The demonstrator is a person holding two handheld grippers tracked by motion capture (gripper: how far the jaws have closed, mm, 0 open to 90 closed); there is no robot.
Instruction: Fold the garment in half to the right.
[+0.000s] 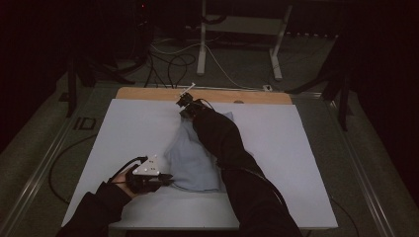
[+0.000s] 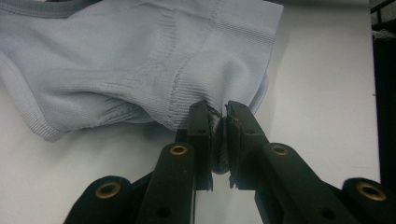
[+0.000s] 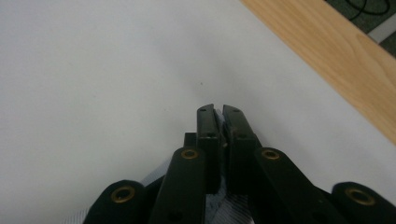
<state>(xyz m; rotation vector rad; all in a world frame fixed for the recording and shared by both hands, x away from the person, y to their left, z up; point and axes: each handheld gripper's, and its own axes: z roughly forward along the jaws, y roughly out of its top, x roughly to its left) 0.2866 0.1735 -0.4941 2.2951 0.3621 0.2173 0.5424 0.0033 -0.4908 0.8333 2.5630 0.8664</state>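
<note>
**Two grippers pinch a light blue knit garment on the white table**

A light blue knit garment [image 1: 195, 155] lies bunched up near the middle of the white table [image 1: 123, 123]. It has ribbed edges and a stitched seam.

The left gripper [image 1: 168, 176] is near the front edge of the table, at the left side of the garment. Its jaws are pressed together on a fold of the blue cloth [image 2: 140, 65], and a bit of the cloth is squeezed between them. A hand [image 1: 129, 181] in a dark sleeve holds this gripper.

The right gripper [image 1: 184, 101] is up near the back edge of the table, close to the wooden strip [image 1: 148, 94] there. Its jaws are pressed nearly together [image 3: 219, 112]. A little pale ribbed cloth shows between them, low down. The person's right arm [image 1: 232, 158] reaches across the garment and hides part of it.

Cables [image 1: 173, 61] lie on the floor past the table.
</note>
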